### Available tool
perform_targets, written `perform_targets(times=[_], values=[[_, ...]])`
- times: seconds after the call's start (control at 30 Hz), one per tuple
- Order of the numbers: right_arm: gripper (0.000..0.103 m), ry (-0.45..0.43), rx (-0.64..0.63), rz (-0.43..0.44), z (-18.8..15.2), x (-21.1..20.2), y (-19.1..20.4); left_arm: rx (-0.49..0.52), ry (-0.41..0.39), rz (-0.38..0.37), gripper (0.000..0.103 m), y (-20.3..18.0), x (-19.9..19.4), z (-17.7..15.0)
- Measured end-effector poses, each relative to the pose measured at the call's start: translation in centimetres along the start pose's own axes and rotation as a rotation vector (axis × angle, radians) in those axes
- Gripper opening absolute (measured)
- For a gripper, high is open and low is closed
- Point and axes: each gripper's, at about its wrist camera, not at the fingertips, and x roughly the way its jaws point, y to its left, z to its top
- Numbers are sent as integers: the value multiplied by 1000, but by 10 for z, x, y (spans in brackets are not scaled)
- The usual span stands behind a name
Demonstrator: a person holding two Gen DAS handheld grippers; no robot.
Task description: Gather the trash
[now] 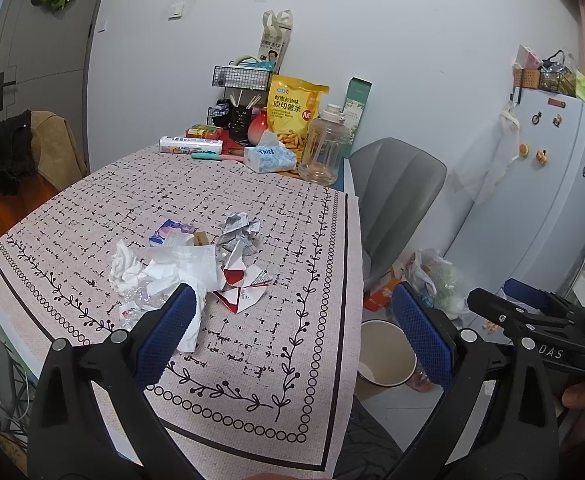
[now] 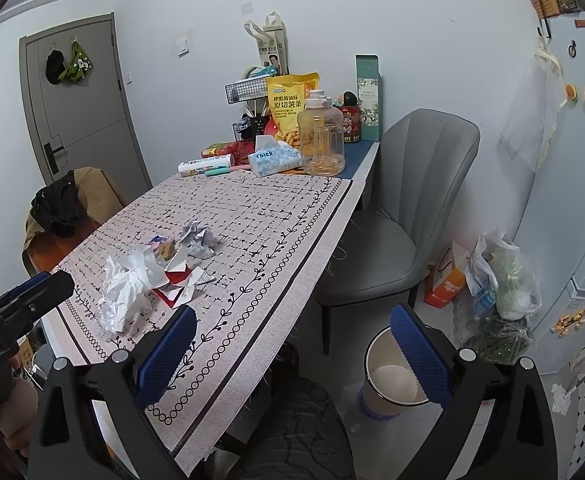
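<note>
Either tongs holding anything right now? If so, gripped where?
Nothing held. Left tongs are open above the trash pile on the table; right tongs are open, spanning the table edge and the bin.

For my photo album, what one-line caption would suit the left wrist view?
Open left hand-held gripper poised over crumpled paper trash on a patterned tablecloth, bin waiting on the floor.

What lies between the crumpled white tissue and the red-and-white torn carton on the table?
Flat white paper sheets bridge the crumpled white tissue and red-and-white torn carton, overlapping both; clearest in the left wrist view.
</note>
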Motion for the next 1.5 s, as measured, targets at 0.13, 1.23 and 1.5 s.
perform_targets(times=[0.13, 1.23, 1.5], values=[[95, 0, 0, -2, -2, 0, 1, -5, 2, 1, 98, 2, 1, -1], [95, -38, 6, 24, -3, 11, 2, -35, 11, 25, 98, 11, 5, -1], [95, -29, -20, 58, 0, 23, 14, -74, 18, 40, 98, 35, 10, -5]])
